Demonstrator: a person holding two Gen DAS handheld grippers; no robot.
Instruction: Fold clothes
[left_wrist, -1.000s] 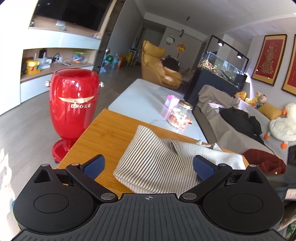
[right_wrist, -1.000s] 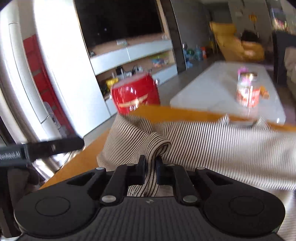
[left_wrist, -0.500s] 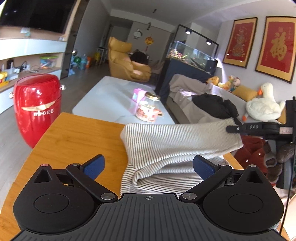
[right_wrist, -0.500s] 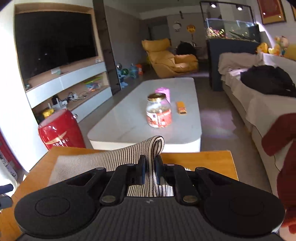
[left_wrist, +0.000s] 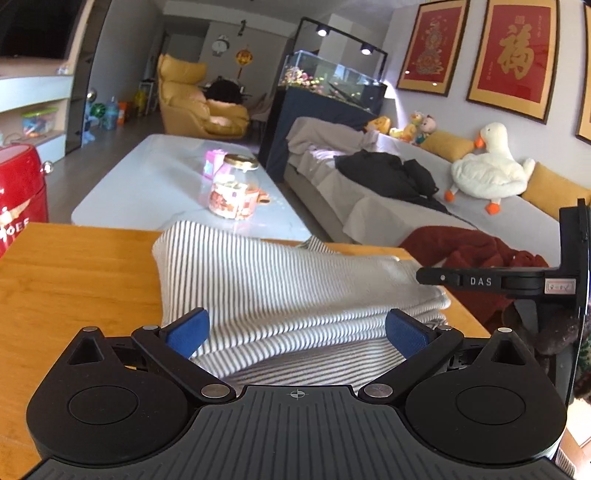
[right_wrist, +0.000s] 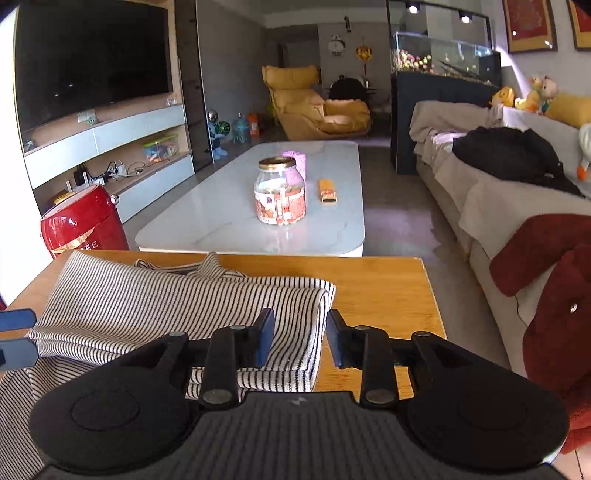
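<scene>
The striped garment (left_wrist: 280, 291) lay doubled over on the wooden bench (left_wrist: 74, 273), its upper layer folded across the lower ones so the stack sat roughly centre, with a rumpled bit sticking out toward 12 o'clock. The left tongs (left_wrist: 295, 328) stood wide apart, blue pads either side of the near folded edge and gripping nothing, likely so they could hover over the pile without dragging it. The right tongs (right_wrist: 299, 336) were also parted, with the rounded fold end at 3 o'clock sitting between the fingers but not pinched; it looked like a slack straddle, not a hold. Seen from the left camera, the right tool's black arm reached in from 3 o'clock beside the cloth's corner. The fold looked laid down flat enough to stay by itself. I couldn't tell whether more folds were due. A jar (right_wrist: 279, 190) stood on the white coffee table (right_wrist: 229, 214) beyond, well apart, and a red cloth (right_wrist: 546, 280) lay on the sofa at 3 o'clock.
</scene>
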